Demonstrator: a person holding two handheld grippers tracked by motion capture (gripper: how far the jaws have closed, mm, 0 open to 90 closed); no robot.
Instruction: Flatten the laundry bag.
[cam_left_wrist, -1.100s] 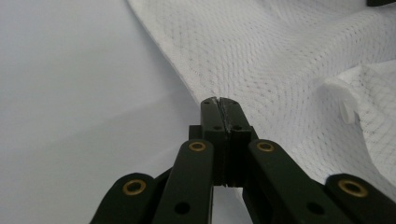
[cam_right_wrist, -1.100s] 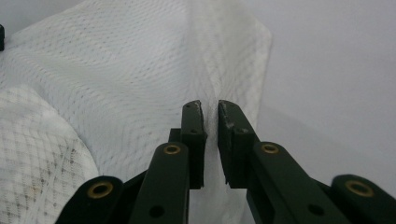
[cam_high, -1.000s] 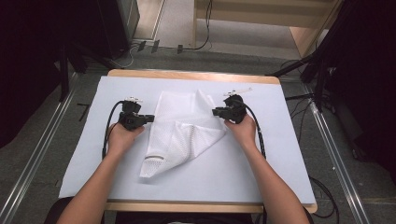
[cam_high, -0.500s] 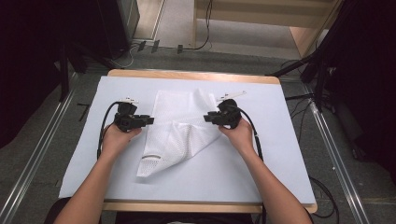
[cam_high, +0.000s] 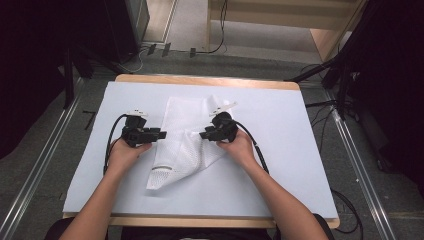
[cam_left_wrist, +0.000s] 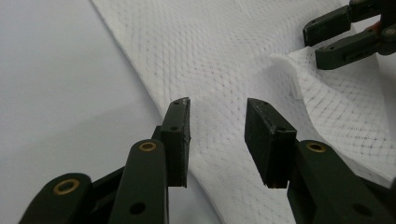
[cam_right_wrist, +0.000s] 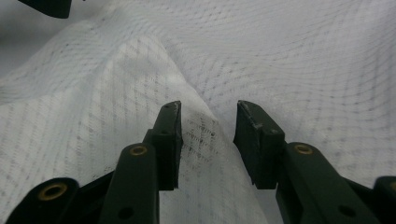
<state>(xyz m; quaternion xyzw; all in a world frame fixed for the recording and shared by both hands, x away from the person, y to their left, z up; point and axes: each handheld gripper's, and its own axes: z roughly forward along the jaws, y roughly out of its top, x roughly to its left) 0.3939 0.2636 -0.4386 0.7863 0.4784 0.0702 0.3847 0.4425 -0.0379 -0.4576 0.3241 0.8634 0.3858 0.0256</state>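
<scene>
A white mesh cloth (cam_high: 186, 114) lies crumpled on the pale sheet (cam_high: 285, 120) that covers the table. My left gripper (cam_high: 161, 134) rests at the cloth's left edge, its jaws apart over flat mesh (cam_left_wrist: 210, 56) with nothing between the pads; they have just been opening. My right gripper (cam_high: 203, 135) sits over the cloth's middle and faces the left one. Its jaws have also just been opening, and a raised fold of cloth (cam_right_wrist: 140, 74) runs into the gap with the pads off it. In the left gripper view, the right gripper (cam_left_wrist: 345, 39) hangs above a small turned-up corner of cloth.
The wooden table edge (cam_high: 200, 80) shows at the back. Bare sheet lies to either side of the cloth and in front of it. Cables (cam_high: 260, 150) trail from both grippers across the sheet. Metal rails (cam_high: 40, 165) and dark stands flank the table on the floor.
My right gripper has moved left across the cloth, bringing the cloth's right part over toward the middle, and both pairs of jaws now stand apart. The left hand has stayed in place.
</scene>
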